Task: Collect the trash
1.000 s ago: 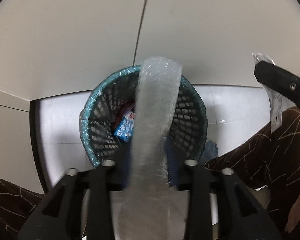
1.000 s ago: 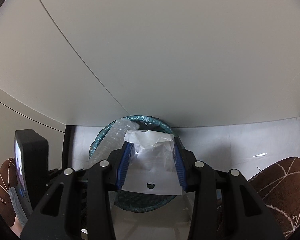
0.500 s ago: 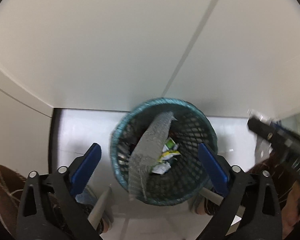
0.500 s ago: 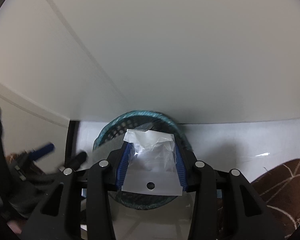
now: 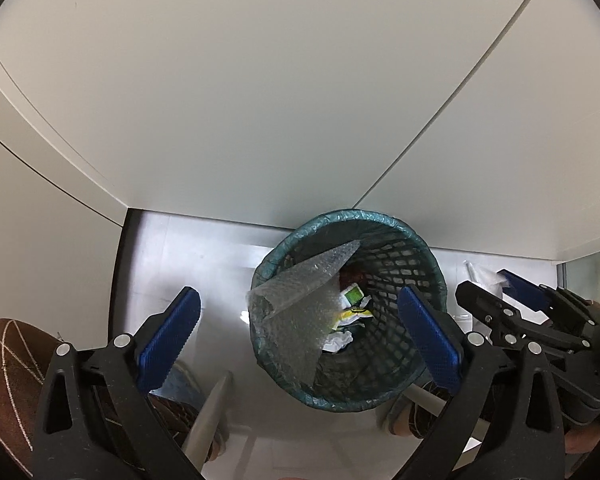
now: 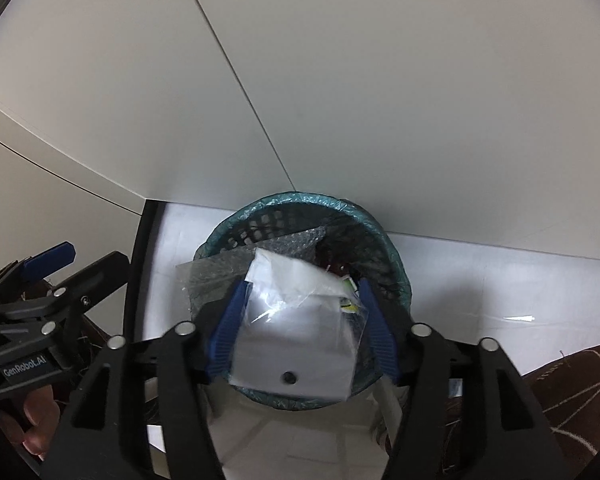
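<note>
A teal mesh waste basket (image 5: 416, 384) stands on the white floor by the wall; it also shows in the right wrist view (image 6: 396, 264). A sheet of bubble wrap (image 5: 300, 312) leans inside it over the left rim, above small wrappers (image 5: 354, 296). My left gripper (image 5: 300, 340) is open and empty above the basket. My right gripper (image 6: 300, 328) is shut on a clear plastic bag with a white card (image 6: 296, 340), held above the basket's near rim. The bubble wrap (image 6: 228, 264) shows behind the bag.
A white wall (image 5: 260, 100) with panel seams rises right behind the basket. A dark vertical edge (image 5: 120, 280) bounds the floor on the left. Brown patterned cushions (image 5: 8, 368) sit at the lower corners. The right gripper's body (image 5: 540, 320) is close at the right.
My left gripper opened and let go of the bubble wrap, which dropped into the basket, then rose back. My right gripper moved closer over the basket with the bag.
</note>
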A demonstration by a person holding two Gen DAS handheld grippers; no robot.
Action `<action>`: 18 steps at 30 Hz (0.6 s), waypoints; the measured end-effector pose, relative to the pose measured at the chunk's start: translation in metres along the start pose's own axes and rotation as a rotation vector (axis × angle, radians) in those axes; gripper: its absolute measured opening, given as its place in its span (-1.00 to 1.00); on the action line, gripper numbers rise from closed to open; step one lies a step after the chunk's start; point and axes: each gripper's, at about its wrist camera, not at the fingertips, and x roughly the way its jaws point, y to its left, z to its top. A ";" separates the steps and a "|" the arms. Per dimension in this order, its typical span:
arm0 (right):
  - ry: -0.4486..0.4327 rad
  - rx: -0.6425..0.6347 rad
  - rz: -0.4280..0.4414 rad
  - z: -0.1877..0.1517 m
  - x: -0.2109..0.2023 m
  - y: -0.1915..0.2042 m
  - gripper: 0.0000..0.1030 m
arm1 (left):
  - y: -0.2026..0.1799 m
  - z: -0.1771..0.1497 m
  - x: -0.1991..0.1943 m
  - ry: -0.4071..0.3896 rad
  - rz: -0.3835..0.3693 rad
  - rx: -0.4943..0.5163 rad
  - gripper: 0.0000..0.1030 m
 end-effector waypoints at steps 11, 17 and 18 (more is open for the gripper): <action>-0.078 0.022 -0.120 0.001 -0.030 -0.009 0.69 | 0.005 0.001 -0.012 -0.019 0.007 -0.012 0.88; -0.188 0.051 -0.153 -0.002 -0.103 -0.019 0.85 | -0.005 0.004 -0.063 -0.107 -0.019 0.037 0.88; -0.207 0.048 -0.156 -0.002 -0.114 -0.019 0.85 | -0.007 0.003 -0.073 -0.121 -0.020 0.049 0.88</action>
